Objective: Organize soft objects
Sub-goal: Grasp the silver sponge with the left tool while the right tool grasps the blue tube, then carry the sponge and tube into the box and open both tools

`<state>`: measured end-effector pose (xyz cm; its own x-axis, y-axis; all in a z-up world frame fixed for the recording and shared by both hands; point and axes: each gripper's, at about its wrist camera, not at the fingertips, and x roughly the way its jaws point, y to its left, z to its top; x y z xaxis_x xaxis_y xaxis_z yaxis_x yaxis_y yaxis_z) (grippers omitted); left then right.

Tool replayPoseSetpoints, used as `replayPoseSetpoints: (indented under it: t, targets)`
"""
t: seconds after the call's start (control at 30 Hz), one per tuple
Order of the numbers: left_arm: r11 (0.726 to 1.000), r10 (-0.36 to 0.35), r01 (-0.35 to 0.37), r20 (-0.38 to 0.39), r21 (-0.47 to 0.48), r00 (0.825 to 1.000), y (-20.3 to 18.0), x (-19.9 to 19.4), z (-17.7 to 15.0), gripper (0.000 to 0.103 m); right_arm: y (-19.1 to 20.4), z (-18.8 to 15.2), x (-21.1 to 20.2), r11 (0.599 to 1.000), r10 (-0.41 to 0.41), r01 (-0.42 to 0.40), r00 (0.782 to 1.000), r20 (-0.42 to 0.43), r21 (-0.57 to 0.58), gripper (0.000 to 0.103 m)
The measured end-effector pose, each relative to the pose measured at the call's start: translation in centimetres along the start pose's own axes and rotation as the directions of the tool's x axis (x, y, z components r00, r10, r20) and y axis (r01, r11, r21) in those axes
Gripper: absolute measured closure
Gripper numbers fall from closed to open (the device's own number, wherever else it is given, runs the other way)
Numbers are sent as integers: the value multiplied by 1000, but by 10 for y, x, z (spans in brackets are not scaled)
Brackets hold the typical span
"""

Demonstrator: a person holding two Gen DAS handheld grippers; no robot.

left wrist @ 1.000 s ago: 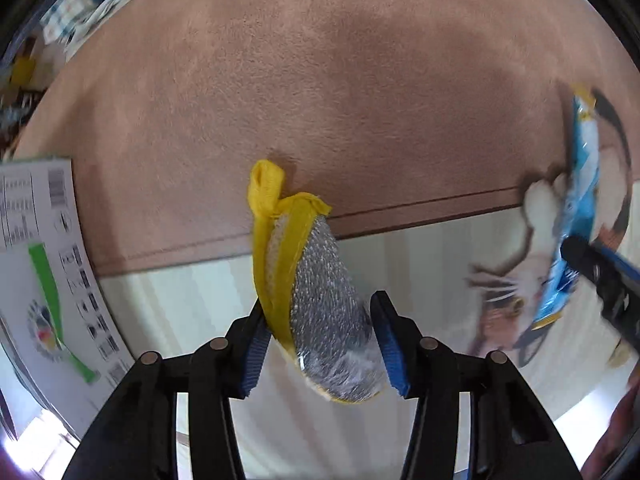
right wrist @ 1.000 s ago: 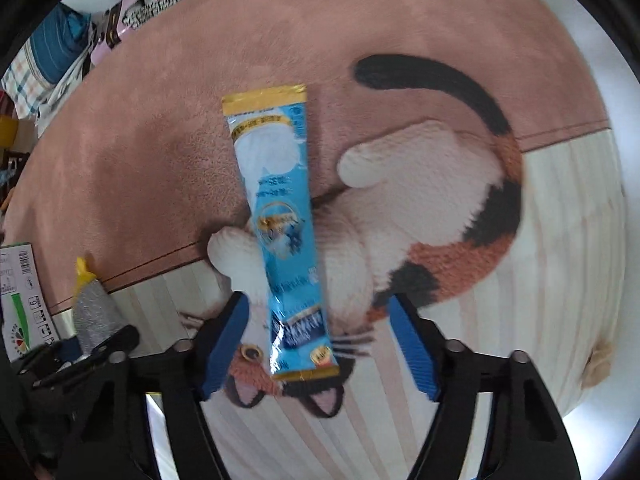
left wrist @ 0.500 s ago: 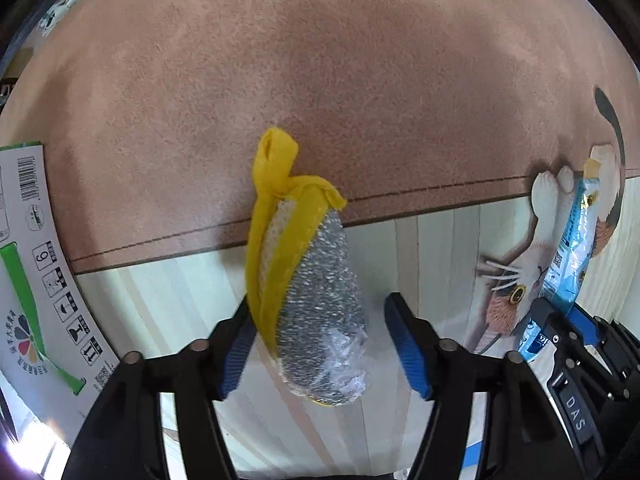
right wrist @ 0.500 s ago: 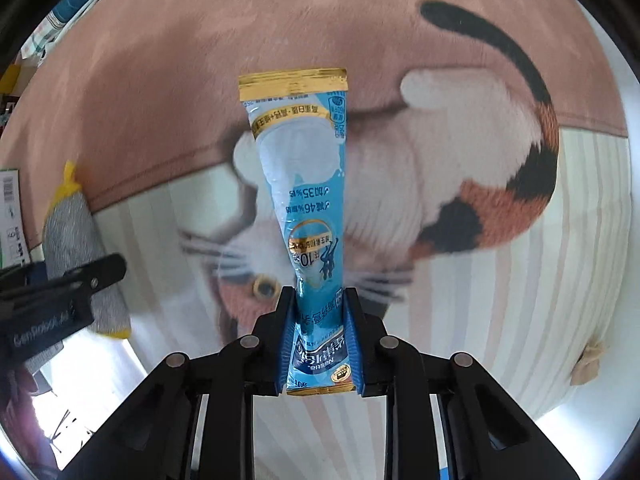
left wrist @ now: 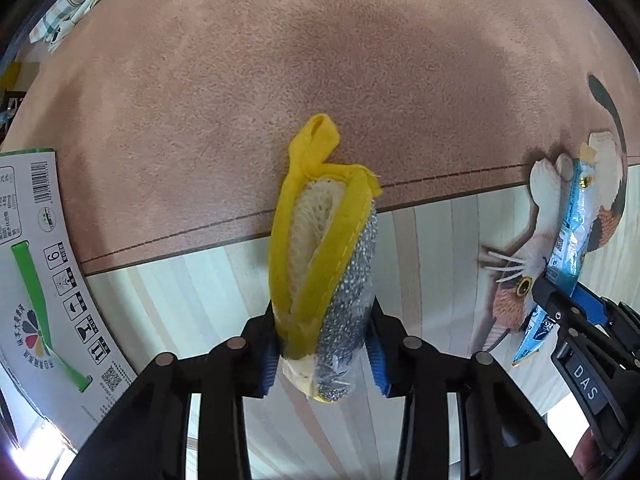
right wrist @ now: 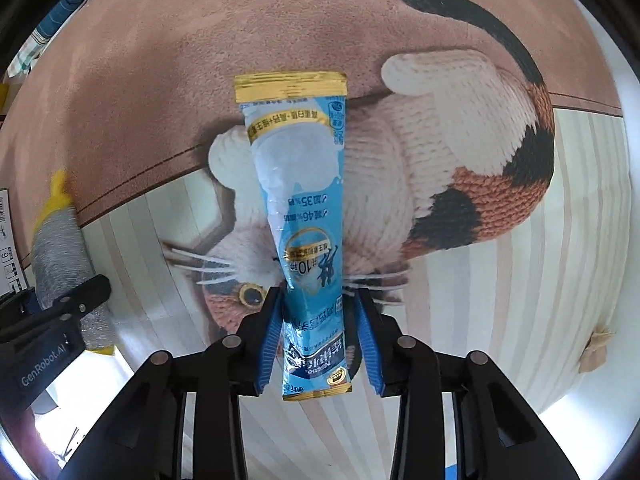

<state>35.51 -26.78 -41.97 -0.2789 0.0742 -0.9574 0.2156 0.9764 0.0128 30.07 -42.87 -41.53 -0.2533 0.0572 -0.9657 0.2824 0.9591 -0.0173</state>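
- Firmly pinched in the left claw (left wrist: 322,340): an oval scrubber (left wrist: 320,248), caught at its near end between both blue ribbed pads.
- Shows, on that scrubber, a coarse pale fibre core, a soft yellow cloth binding that ends in a folded loop at the far tip, and a glittery silver mesh flank under crinkled clear film.
- Points away from the camera, over the seam where pink plush meets pale stripes on the mat (left wrist: 280,60).
- Flanked by the right claw (right wrist: 318,332): a long, flat, glossy blue sachet (right wrist: 304,208) with crimped gold seals at both ends and white lettering.
- Touches the left pad along one edge, with a thin sliver of gap at the right pad; cannot tell whether squeezed or merely bracketed, so grip on the sachet uncertain.
- Runs lengthwise from between the pads out across the printed calico cat (right wrist: 460,160), drawn in a knitted texture of cream, orange and black, with white whiskers spreading to either side.
- Seen edge-on from the left wrist view, slanting up from the right claw's black fingers.
- At the left edge, beside the mat: a white printed carton panel (left wrist: 36,260) with a green stripe, barcode and handling icons.
- Beyond the mat's far corner, folded checked and striped fabric, too small to describe further.
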Motion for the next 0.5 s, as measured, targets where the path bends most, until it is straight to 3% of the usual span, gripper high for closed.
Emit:
replayPoseSetpoints:
  t: [0.13, 0.3, 0.5]
  targets:
    - [1000, 0, 0, 6, 1, 1000, 1, 1, -11, 71, 13, 3, -4, 1000, -16, 16, 1000, 7, -21, 81]
    - [1000, -1, 1, 33, 0, 999, 6, -2, -27, 72, 17, 2, -2, 999, -34, 34, 999, 14, -13, 86]
    - [999, -34, 32, 148, 17, 988, 9, -43, -58, 72, 35, -15, -36, 999, 33, -31, 996, 83, -17, 89]
